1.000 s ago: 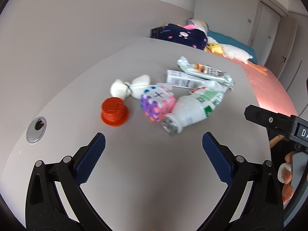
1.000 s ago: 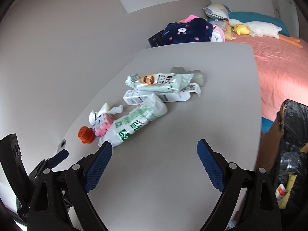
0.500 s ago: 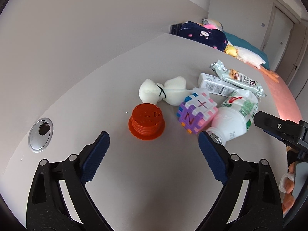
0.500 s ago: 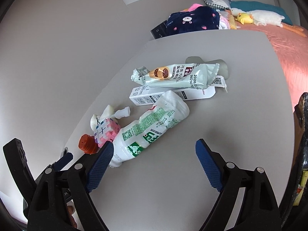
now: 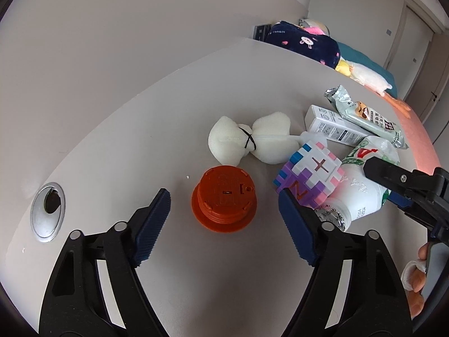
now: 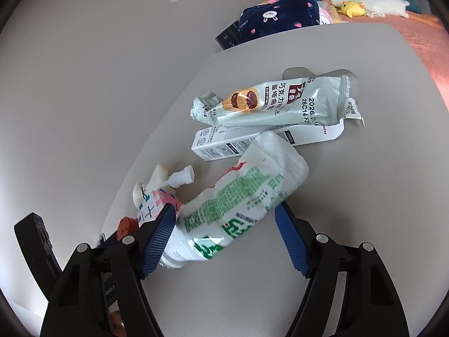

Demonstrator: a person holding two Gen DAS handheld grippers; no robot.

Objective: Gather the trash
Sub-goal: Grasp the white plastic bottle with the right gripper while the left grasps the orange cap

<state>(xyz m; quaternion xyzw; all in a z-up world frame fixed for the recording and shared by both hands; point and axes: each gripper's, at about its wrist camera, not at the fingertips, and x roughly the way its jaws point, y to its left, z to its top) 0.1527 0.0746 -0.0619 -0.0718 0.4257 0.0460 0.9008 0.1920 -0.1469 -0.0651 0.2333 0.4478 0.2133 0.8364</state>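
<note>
My left gripper (image 5: 224, 221) has just been closing, its jaws spread either side of the orange cap (image 5: 224, 200) without touching it; the puzzle cube (image 5: 307, 177) sits just past my right finger. My right gripper (image 6: 224, 238) has also been closing, jaws apart around the crushed white bottle (image 6: 238, 207); whether the pads touch it I cannot tell. Beyond lie a box (image 6: 224, 144) and a wrapper (image 6: 275, 102).

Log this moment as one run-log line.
task: collect trash | left tool: open, closing, astride orange cap | right tool: open, closing, astride crushed bottle | wrapper, box: untouched
</note>
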